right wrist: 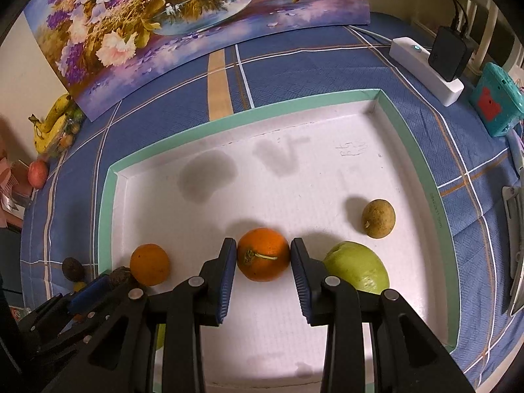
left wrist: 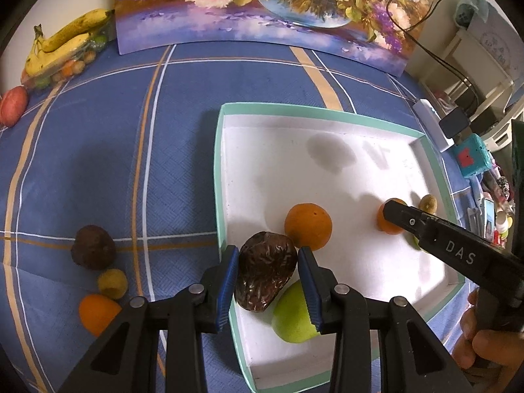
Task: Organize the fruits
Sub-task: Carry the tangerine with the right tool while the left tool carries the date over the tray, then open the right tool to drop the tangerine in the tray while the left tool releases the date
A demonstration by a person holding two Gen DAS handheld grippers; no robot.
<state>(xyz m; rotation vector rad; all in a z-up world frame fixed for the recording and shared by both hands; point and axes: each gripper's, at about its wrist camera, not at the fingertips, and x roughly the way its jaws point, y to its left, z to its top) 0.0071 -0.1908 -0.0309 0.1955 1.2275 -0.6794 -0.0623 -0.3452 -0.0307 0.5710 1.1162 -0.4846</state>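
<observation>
My left gripper (left wrist: pixel 267 255) is shut on a dark brown wrinkled fruit (left wrist: pixel 265 275) just inside the left rim of the white tray with a teal rim (left wrist: pixel 217 163). A green fruit (left wrist: pixel 291 314) lies under it and an orange (left wrist: pixel 308 226) rests just beyond. In the right wrist view my right gripper (right wrist: pixel 263 249) is shut on a stemmed orange (right wrist: pixel 263 255) on the tray floor (right wrist: pixel 294 180). Another green fruit (right wrist: pixel 358 268) and a small tan fruit (right wrist: pixel 378 217) lie to its right. The left gripper's fingers (right wrist: pixel 88 291) show at the lower left there.
On the blue checked cloth left of the tray lie a dark fruit (left wrist: pixel 93 247), a small yellow fruit (left wrist: pixel 113 283) and an orange (left wrist: pixel 98 314). Bananas (left wrist: pixel 65 42) and a red fruit (left wrist: pixel 13 104) sit far left. A flower painting (left wrist: pixel 262 6) stands behind; a power strip (right wrist: pixel 425 68) and teal box (right wrist: pixel 494 98) sit right.
</observation>
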